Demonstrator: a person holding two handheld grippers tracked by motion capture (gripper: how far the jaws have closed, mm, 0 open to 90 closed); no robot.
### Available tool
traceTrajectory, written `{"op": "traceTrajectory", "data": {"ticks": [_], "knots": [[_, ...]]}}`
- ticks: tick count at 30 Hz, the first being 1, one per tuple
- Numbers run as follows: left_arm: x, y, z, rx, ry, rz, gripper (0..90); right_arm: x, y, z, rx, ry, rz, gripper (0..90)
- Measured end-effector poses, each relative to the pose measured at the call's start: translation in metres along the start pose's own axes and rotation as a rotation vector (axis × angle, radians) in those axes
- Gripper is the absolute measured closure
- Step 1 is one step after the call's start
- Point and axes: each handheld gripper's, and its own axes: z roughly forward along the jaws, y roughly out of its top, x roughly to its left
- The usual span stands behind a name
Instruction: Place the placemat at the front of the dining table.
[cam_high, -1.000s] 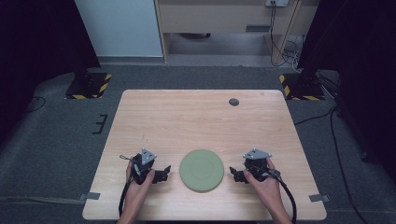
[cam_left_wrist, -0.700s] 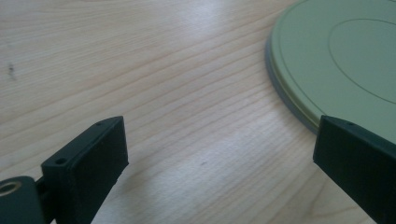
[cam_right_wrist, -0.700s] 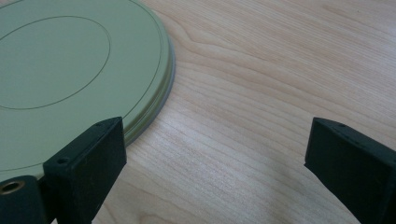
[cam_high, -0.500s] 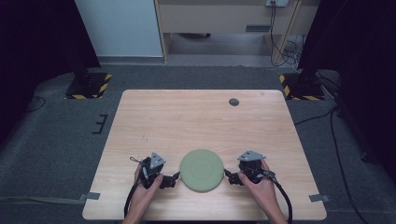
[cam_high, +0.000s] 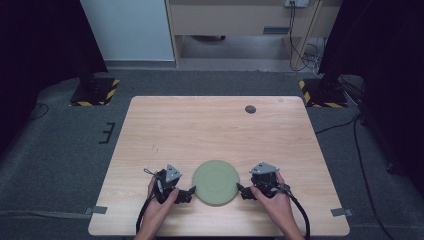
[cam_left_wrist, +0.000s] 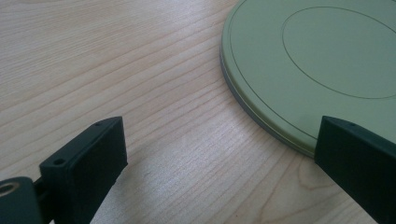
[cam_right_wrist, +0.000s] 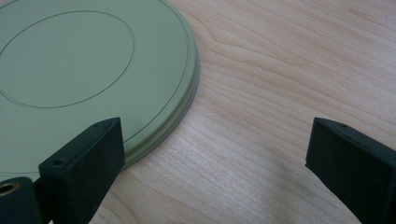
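Note:
A flat round green plate lies upside down near the front edge of the wooden table. My left gripper rests on the table at the plate's left rim, open, nothing between its jaws. In the left gripper view the plate fills the upper right, and one jaw overlaps its edge. At the plate's right rim my right gripper also stands open. The right gripper view has the plate at upper left, with one jaw over its rim.
A small dark round spot sits near the table's far edge. Grey carpet surrounds the table, with yellow-black stand bases at the back corners. Cables trail from both grippers toward the front edge.
Both hands have moved inward toward the plate, so each gripper now sits right at its rim. The plate has not moved.

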Motion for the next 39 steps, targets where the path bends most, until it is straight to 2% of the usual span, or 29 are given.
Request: {"op": "traceTrajectory", "data": {"ticks": [17, 20, 29, 31, 39], "knots": [[0.0013, 0.0042, 0.0068, -0.017, 0.039, -0.015, 0.0, -0.0003, 0.0029, 0.004, -0.011, -0.062, 0.02, 2.0], [0.0018, 0.0049, 0.0079, -0.019, 0.044, -0.02, 0.0, -0.0001, 0.0042, 0.0056, -0.02, -0.089, 0.019, 2.0], [0.0017, 0.004, 0.0062, -0.015, 0.047, -0.038, 2.6, 0.0037, 0.0034, 0.0023, -0.014, -0.057, 0.004, 5.1], [0.001, 0.0043, 0.0073, -0.014, 0.051, -0.037, 2.5, 0.0047, 0.0035, 0.002, -0.016, -0.066, -0.008, 5.1], [0.0023, 0.0061, 0.0096, -0.014, 0.067, -0.038, 0.3, 0.0035, 0.0042, 0.0042, -0.016, -0.075, 0.013, 3.0]]}}
